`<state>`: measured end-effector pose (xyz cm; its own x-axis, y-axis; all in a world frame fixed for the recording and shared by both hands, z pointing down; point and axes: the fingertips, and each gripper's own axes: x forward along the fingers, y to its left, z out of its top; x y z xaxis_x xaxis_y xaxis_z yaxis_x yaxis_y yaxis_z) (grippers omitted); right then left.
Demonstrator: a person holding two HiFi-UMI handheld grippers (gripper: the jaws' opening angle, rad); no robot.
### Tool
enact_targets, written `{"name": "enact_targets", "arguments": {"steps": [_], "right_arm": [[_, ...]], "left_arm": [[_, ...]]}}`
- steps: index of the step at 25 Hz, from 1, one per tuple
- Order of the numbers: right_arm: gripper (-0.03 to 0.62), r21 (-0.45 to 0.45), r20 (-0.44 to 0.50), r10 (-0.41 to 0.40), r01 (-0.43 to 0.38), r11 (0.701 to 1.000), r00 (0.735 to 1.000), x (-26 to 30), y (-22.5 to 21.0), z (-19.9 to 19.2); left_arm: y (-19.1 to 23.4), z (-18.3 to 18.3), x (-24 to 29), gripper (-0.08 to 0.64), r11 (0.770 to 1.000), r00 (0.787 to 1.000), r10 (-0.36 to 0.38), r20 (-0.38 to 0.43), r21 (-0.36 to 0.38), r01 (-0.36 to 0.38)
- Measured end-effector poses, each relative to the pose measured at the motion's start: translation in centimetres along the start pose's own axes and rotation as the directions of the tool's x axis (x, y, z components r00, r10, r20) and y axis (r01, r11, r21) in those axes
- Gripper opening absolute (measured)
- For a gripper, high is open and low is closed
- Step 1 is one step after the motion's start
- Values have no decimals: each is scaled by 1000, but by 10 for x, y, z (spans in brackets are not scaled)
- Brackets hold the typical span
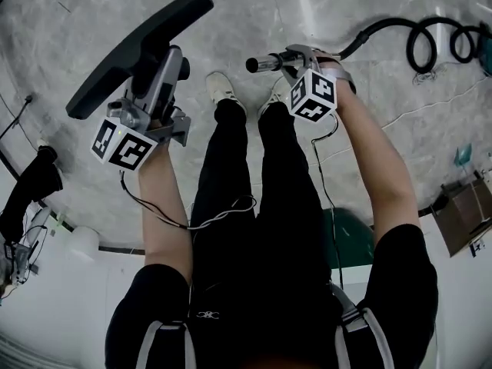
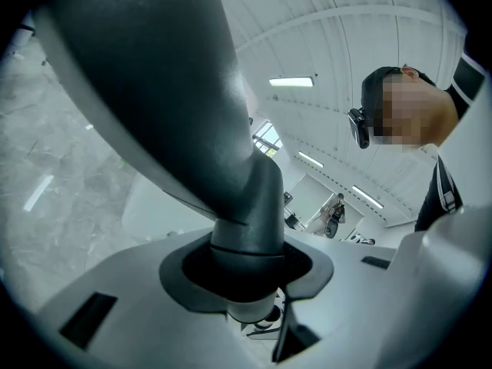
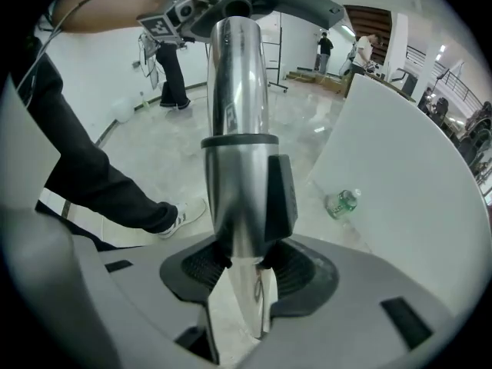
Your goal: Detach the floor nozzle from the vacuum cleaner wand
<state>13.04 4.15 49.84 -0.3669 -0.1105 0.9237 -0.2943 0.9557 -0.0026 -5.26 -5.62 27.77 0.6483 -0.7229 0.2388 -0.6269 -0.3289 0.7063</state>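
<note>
Left gripper (image 2: 247,287): nearest the lens; its pale fingers (image 2: 154,321) are closed on the round neck of the floor nozzle (image 2: 154,91), with a dark pad pressed against it on each side.
Floor nozzle look: long, flat, dark grey bar with a smooth matt skin; it narrows into a round neck, and a paler end shows past the pads.
Floor nozzle place: held up off the floor (image 1: 254,14) at the left of the head view, slanting from lower left to upper right, clear of the wand.
Right gripper (image 3: 242,275): fingers (image 3: 330,321) shut on the wand (image 3: 237,114), gripping its thicker lower section.
Wand look: shiny metal tube with a dark ring round it midway and a black block on one side just above the grip.
Wand place: at the right of the head view, its dark free end pointing toward the nozzle's neck, a gap between them.
Hose (image 1: 384,23): black, looped on the floor beyond the right gripper.
Person: black trousers (image 1: 223,191) and white shoes (image 1: 221,87), standing on the grey marbled floor.
Bottle (image 3: 343,204): lying on the floor, green label.
</note>
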Motion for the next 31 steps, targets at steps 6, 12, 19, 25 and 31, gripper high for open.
{"name": "enact_targets", "arguments": {"steps": [6,12,19,25,31], "right_arm": [[169,34,-19,-31,32,999,999,9,-8,10],[167,33,-25,-33,34,999,999,9,-10,16],[169,30,-28,-27,28,999,999,4,-4,21],[169,51,-9,-37,37,998,999,1,-6,20],[169,65,5,-50,50,997,999,1,-12,11]], "left_arm": [[2,-5,-1,152,1000,1000,-12,-7,-8,12],[0,-5,0,152,1000,1000,-28,-5,-1,28],[-5,-7,2,152,999,999,-36,-30,11,37],[-10,-14,9,152,999,998,-43,-39,1,43],[-18,-26,20,152,998,998,-57,-41,-21,56]]}}
